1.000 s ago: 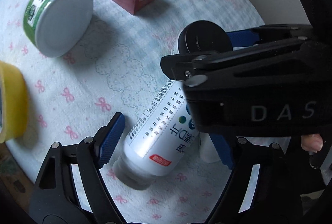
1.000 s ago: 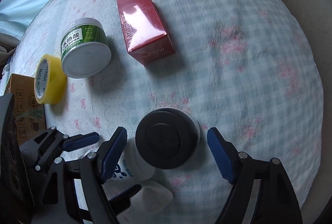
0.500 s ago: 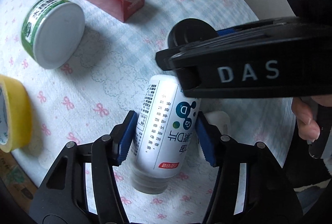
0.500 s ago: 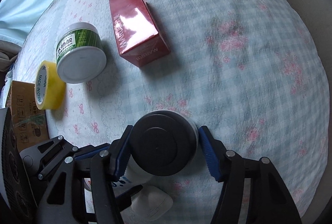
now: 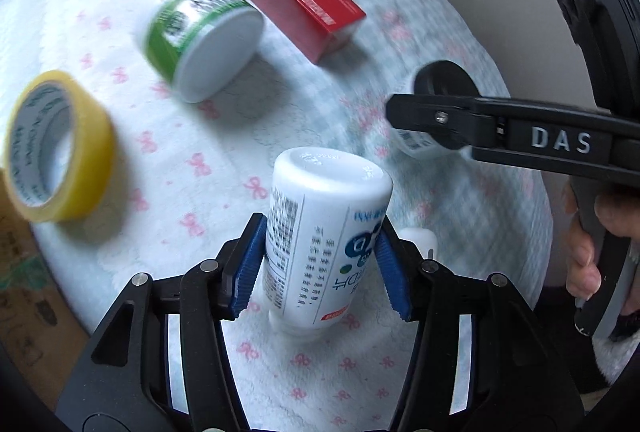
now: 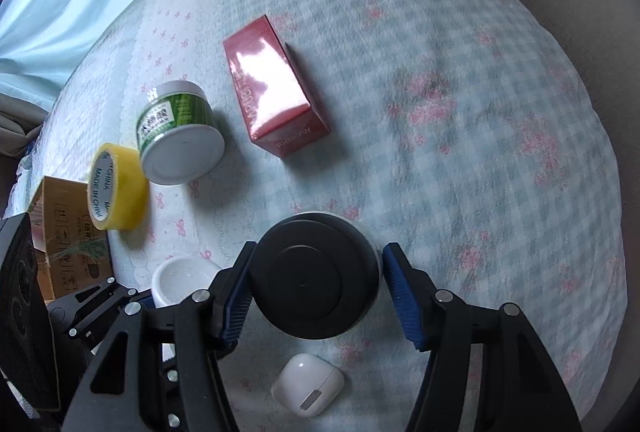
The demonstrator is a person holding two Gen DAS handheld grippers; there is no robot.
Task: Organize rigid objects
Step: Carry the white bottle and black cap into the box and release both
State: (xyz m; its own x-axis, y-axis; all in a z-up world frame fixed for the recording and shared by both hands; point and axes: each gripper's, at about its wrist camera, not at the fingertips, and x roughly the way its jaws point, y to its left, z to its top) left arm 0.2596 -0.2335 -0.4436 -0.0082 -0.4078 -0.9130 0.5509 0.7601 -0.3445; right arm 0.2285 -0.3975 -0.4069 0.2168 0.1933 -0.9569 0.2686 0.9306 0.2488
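Left wrist view: white bottle pinched and tipped up, right wrist view: black-lidded jar clamped

Left wrist view has the left gripper (image 5: 320,264) at lower centre, its blue pads squeezing a white bottle (image 5: 320,232) whose flat base faces the camera and whose cap end sits low over the patterned cloth (image 5: 280,112); a yellow tape roll (image 5: 56,148) lies at the left, a green tub (image 5: 200,40) and red box (image 5: 304,20) toward the top. Right wrist view has the right gripper (image 6: 316,296) at lower centre, pads pressed against a black-lidded jar (image 6: 316,280); a white earbud case (image 6: 308,388) lies just below it, a cardboard box (image 6: 64,228) at the left edge
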